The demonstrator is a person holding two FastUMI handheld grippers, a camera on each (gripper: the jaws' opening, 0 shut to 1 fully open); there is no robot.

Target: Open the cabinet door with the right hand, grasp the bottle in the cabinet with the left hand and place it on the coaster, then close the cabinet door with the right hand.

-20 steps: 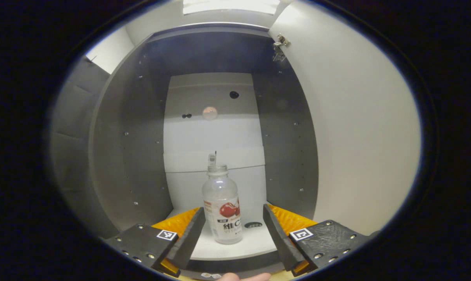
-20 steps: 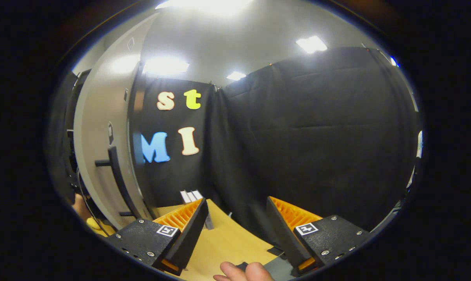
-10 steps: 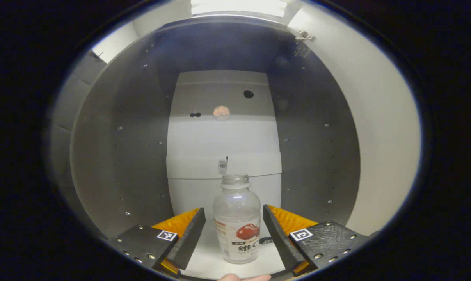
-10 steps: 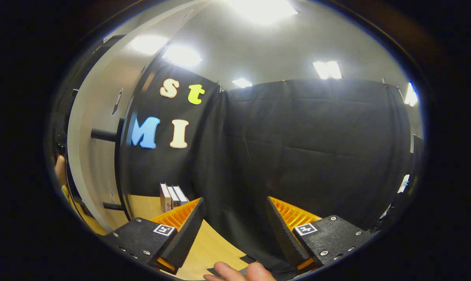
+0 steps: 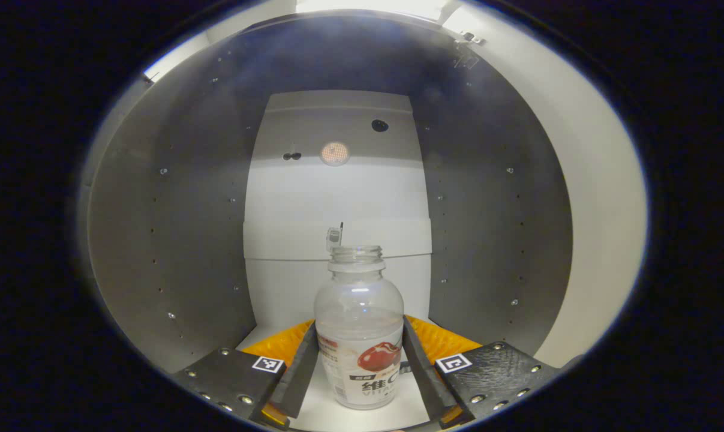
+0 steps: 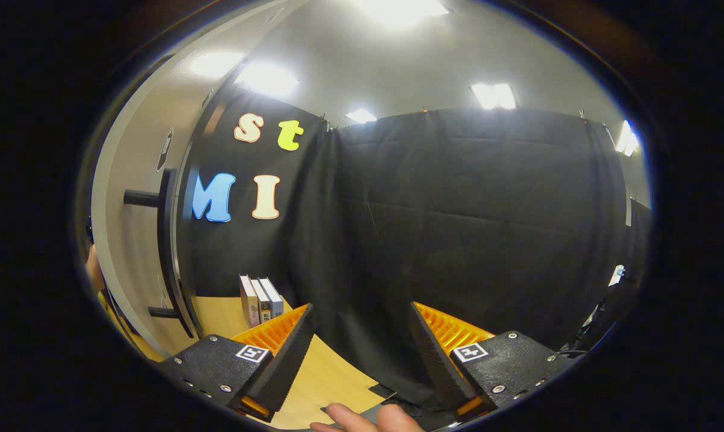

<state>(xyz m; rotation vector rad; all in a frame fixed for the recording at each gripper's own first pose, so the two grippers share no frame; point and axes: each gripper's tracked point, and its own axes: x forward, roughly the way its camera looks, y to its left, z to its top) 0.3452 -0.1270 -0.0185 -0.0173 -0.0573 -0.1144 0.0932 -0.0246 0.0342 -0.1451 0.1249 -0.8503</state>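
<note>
left gripper [image 5: 357, 366] closed onto bottle [image 5: 359, 336], cabinet door [image 6: 135, 198] open

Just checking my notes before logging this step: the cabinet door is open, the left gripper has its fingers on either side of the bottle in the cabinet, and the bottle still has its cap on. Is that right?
Not quite. The bottle has no cap: the left gripper view shows its bare threaded neck, open at the top. The rest holds: the cabinet door is open and the left gripper has its fingers on either side of the bottle in the cabinet.

Right gripper [image 6: 359, 354] spread wide and empty, cabinet door [image 6: 135, 204] at left, books [image 6: 260, 299] on table [image 6: 332, 378]
</note>
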